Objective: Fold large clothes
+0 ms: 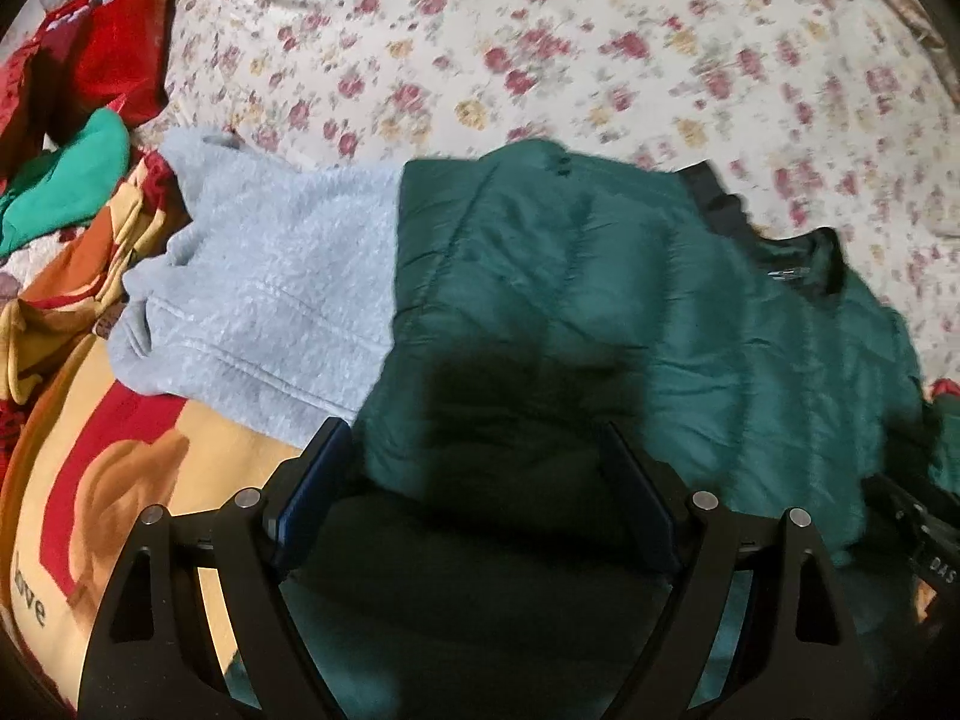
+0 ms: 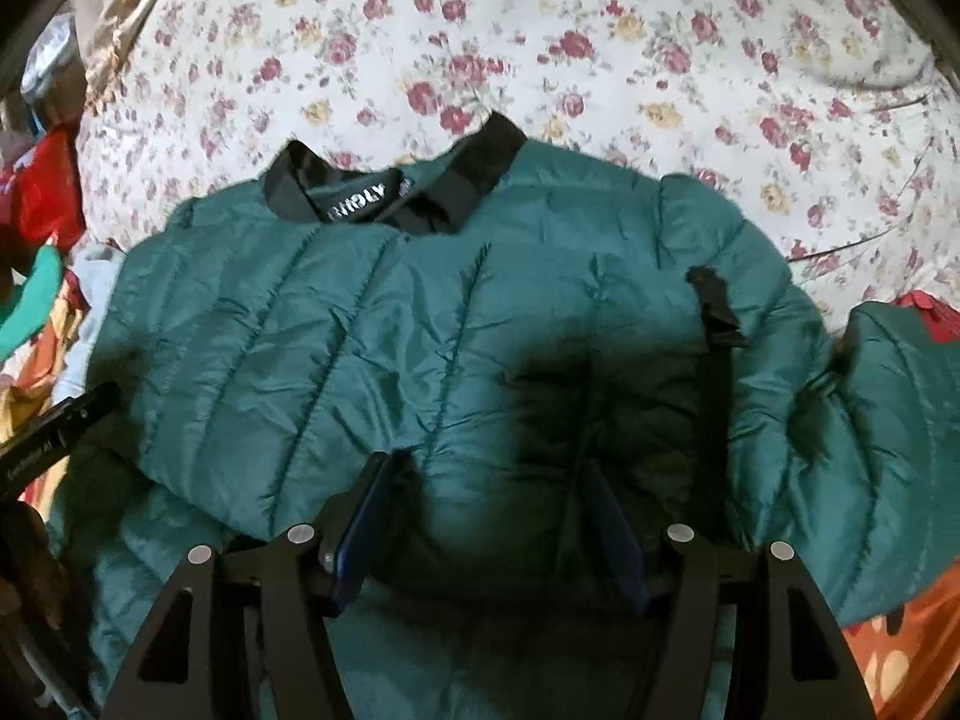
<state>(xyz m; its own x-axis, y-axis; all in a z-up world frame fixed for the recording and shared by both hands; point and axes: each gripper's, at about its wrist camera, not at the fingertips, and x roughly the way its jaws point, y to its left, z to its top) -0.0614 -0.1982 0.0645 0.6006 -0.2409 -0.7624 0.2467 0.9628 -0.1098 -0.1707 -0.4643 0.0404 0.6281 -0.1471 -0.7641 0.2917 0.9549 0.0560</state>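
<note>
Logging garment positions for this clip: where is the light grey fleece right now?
In the left wrist view, the grey fleece lies left of centre on the bed, its right edge tucked under the green puffer jacket, its left end against the orange and red blanket.

A home bedroom — a bed under a floral bedspread (image 2: pixel 600 60), clothes heaped beside a printed blanket (image 1: pixel 120 480).

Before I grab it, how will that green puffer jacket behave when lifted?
The green puffer jacket will probably flop and sag: it lies crumpled, its sleeve draped aside. The shiny quilted shell looks slippery, so a shallow pinch may slide off. Its puffed panels suggest it is light for its bulk.
</note>
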